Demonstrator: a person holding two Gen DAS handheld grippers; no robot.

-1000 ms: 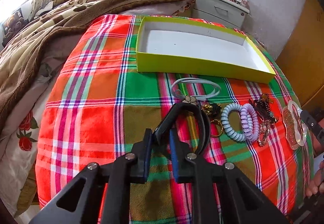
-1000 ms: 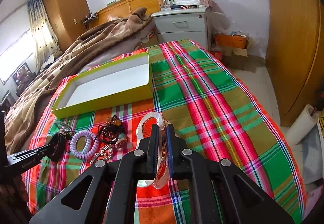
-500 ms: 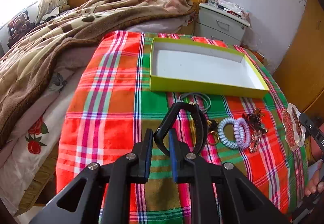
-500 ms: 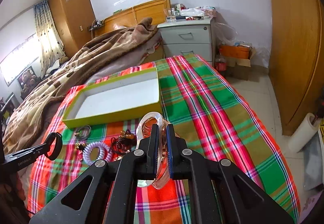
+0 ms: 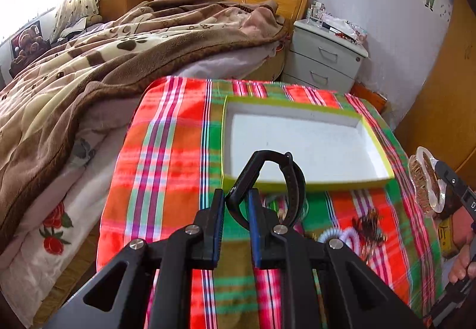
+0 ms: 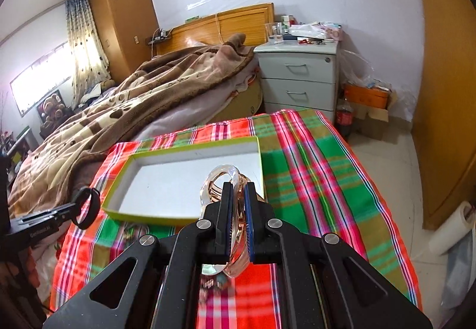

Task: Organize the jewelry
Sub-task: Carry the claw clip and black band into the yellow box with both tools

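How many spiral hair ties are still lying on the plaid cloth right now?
2 show: a white spiral tie and a lilac one, side by side on the plaid cloth below the box. The left tongs cover part of that spot, so another may be hidden.

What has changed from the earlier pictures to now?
Both grippers rose off the cloth toward the box, the left gripper carrying the black band, the right gripper the clear hair clip. Both grips stayed; box and remaining jewelry unmoved.
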